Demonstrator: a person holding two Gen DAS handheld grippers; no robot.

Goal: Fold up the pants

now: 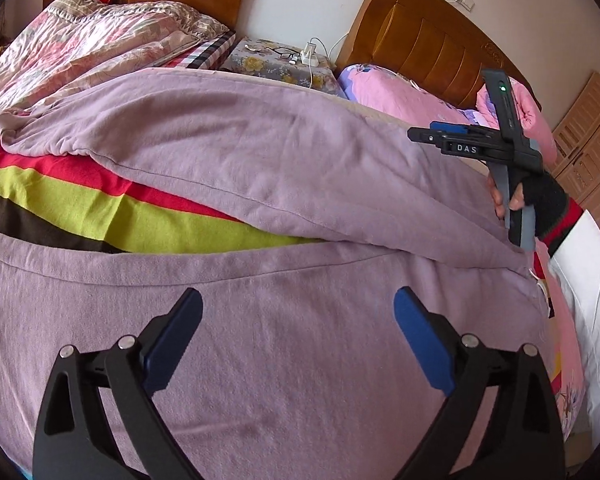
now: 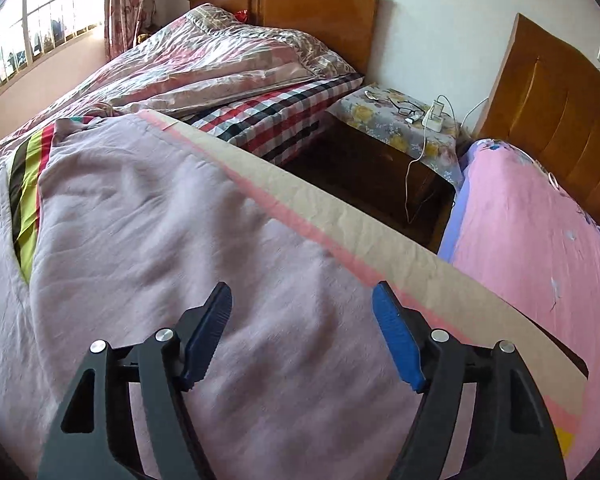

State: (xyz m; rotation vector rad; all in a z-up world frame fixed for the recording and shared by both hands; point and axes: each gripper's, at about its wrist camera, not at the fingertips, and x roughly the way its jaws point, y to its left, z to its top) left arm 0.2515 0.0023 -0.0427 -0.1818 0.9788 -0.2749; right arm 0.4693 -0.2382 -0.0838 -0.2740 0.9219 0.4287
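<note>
Lilac pants (image 1: 260, 152) spread flat on striped bedcover (image 1: 80, 204), legs parted in a V. Left gripper (image 1: 298, 336) hovers above one leg, jaws wide, empty. Right gripper (image 2: 302, 332) likewise agape, holding nothing.

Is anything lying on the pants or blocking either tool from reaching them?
Nothing visible. Both the left tool and right tool hang open directly over the bare purple pants, with only cloth under their fingers.
</note>
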